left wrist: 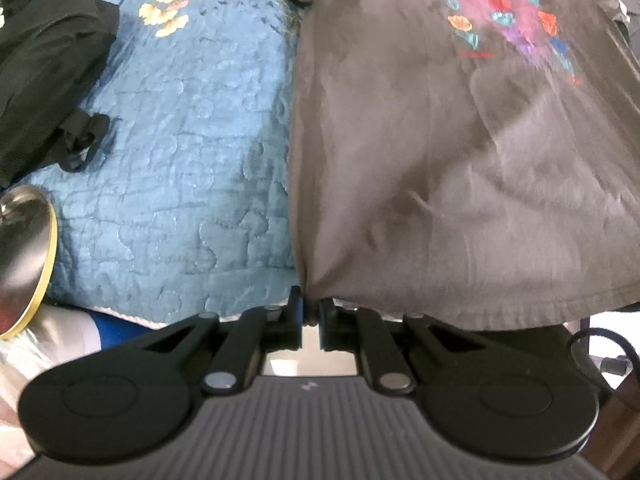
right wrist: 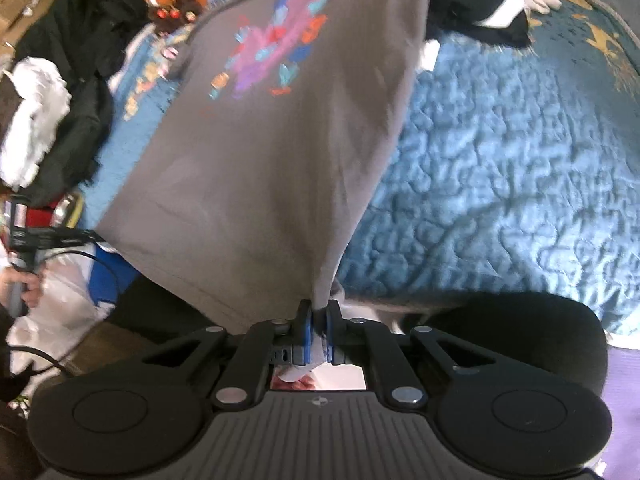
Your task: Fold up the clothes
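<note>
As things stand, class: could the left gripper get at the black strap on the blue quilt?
Probably not yet: the left gripper is shut on the grey T-shirt. The blue quilt towards the black strap looks clear.

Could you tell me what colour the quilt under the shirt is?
Blue, with yellow flowers near its far edge; the quilt shows best in the left wrist view.

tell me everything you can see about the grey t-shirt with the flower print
The grey t-shirt looks like soft, matte cotton, with a multicoloured floral print on the side facing up. It lies spread over the blue quilted bedspread, its hem end raised and slightly wrinkled. The left gripper is shut on one hem corner, the right gripper on the other, fabric bunched between the blue pads.
</note>
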Demonstrator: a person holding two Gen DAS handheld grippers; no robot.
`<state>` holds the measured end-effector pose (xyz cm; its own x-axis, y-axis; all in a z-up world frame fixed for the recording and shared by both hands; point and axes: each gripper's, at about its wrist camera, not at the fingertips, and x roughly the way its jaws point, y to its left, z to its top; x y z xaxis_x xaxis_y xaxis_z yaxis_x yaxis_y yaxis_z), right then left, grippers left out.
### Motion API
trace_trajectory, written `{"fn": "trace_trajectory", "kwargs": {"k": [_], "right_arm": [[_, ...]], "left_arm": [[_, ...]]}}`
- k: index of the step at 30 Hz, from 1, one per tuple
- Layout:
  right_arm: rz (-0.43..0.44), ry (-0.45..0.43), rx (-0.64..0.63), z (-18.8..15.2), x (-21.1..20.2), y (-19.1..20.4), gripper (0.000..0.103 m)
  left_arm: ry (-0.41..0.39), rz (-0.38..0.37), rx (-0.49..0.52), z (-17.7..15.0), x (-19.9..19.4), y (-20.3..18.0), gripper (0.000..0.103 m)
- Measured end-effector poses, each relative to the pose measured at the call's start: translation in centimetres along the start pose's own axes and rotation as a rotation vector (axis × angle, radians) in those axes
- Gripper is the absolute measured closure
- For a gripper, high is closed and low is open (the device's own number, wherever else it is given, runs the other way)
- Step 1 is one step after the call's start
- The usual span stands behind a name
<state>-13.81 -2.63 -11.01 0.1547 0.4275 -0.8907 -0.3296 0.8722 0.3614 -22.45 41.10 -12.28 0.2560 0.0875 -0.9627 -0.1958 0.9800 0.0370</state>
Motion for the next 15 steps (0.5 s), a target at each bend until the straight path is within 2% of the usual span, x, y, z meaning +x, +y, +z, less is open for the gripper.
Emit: {"fn": "trace_trajectory", "kwargs": {"k": [4,7,11,15], "right_arm": [[-0.113,0.030,-0.003,-0.4,2.1,-0.8,0.095],[-0.168,0.045,-0.014,-0.7,3.5,-1.0,0.095],[-0.188,0.066,-0.023,-0.9,4.5,-1.0,0.095],[-0.211,0.085,-0.028,-1.2,5.3,-1.2,0.096]], "left_arm": [[0.078,0.025,-0.002,-1.4,2.8,0.2,0.094],[0.130,0.095,-0.002,-2.2,5.1,0.3,0.094],[0.123,0.052,-0.059,-2.9,5.3,1.3,0.094],[0.102,0.060,-0.052,-2.7,4.3,1.8,0.094]]}}
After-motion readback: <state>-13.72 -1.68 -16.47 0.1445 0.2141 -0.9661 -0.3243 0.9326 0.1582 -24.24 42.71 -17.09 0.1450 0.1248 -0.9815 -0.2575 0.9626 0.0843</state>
